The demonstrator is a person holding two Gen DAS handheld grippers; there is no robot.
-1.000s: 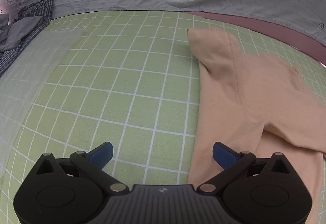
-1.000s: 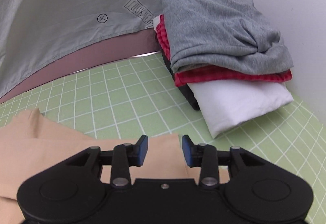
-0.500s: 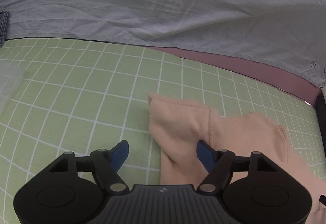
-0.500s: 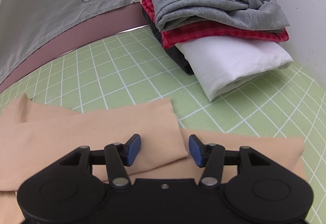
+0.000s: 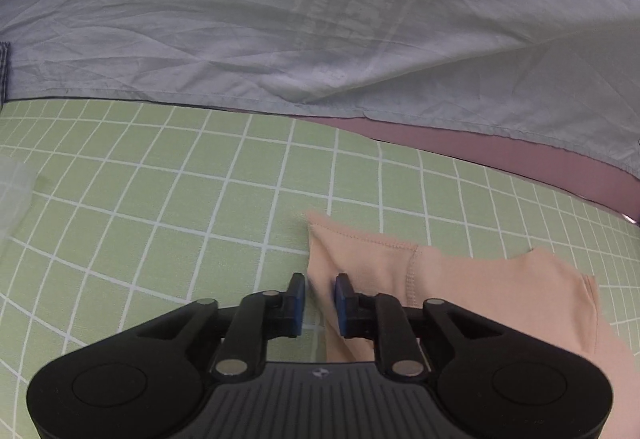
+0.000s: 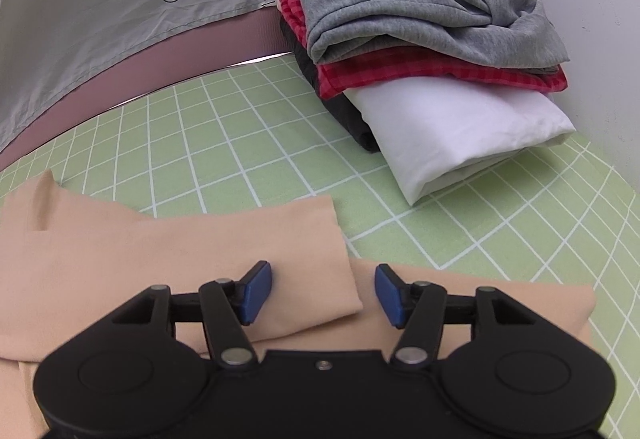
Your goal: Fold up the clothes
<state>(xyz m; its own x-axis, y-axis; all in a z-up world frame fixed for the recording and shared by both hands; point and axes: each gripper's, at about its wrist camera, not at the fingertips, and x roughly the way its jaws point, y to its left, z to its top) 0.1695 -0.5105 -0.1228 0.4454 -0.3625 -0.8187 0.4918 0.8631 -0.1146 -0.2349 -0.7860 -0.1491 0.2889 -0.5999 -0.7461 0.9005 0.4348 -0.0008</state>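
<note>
I am clamping my left gripper (image 5: 319, 299) on the peach shirt (image 5: 460, 291) sleeve edge; right gripper (image 6: 322, 293) hovering released. Pinch both layers, lift evenly.

Light is bright, even and diffuse, with only soft shadows. The fisheye lenses bow the white-gridded green mat (image 5: 160, 207) and darken the corners. Peach fabric (image 5: 460, 291) beside the left tongs (image 5: 320, 303) looks slightly blurred.
</note>
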